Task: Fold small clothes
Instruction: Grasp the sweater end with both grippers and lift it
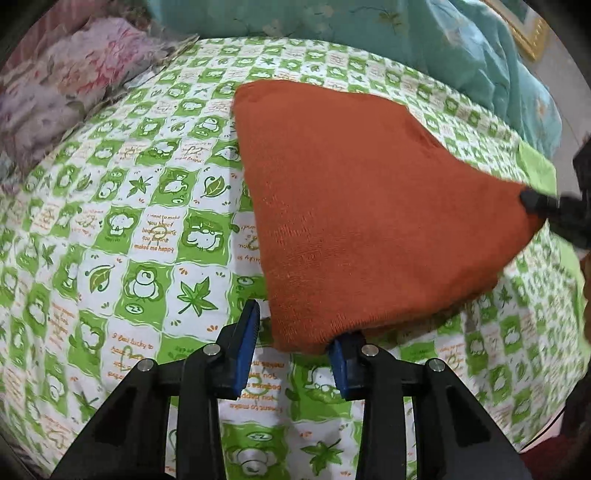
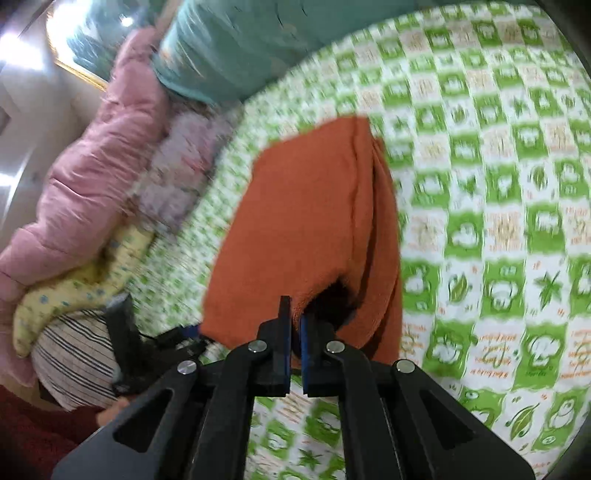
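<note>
Along the far left edge of the bed lies a crumpled floral fabric in pink and lilac (image 1: 62, 85), and in the right wrist view a quilted pink jacket (image 2: 88, 184), a yellow dotted cloth (image 2: 74, 284) and a striped white cloth (image 2: 74, 358) are heaped beyond that edge. A teal patterned quilt (image 1: 332, 33) is bunched along the far edge. The bed itself is covered by a green-and-white checked sheet with cartoon animals and leaves (image 1: 147, 206). On the sheet, toward its near right part, lies the rust-orange knitted garment (image 1: 362, 206), partly lifted off the sheet. The left gripper (image 1: 295, 332) sits low at the garment's near corner, its blue-padded fingers spread wide, one pad beside the corner and the other tucked under the hem. The right gripper (image 2: 295, 325) reaches in from the garment's right corner with its fingers pressed together on the orange knit, pulling it taut.
</note>
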A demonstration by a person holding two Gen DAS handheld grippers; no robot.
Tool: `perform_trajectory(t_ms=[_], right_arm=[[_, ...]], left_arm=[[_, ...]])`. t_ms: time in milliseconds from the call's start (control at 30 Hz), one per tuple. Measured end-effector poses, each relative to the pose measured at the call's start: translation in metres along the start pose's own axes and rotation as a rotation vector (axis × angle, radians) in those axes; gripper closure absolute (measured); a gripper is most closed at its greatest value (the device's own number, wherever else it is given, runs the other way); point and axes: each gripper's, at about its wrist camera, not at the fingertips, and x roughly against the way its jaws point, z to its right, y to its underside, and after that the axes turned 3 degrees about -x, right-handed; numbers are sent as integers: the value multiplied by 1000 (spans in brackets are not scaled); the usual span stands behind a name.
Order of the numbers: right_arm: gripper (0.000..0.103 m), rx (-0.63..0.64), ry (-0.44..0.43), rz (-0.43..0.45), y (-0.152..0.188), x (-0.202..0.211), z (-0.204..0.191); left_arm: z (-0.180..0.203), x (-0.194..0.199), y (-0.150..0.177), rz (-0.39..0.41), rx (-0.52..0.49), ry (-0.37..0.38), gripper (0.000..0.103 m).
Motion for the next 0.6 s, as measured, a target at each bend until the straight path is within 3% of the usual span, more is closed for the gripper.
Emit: perform_trajectory(t_ms=[133,233,367,467,600], right_arm=[[99,-34,-15,19,-3,7,3],[99,-28,-29,39,-3,14,0],[99,-32,47,-5,4,3,14],[99,5,114,-17,13,0,21],[99,7,221,-93,25,-24,43]], left_arm=[[1,6,-2,0,-2,-2,67],[0,9,-3,13,4,-9,74],[1,0,2,-40,4,-19,92],[2,7,5,-13,0,-4,93],[-16,-12,8,-72,106,47,94]])
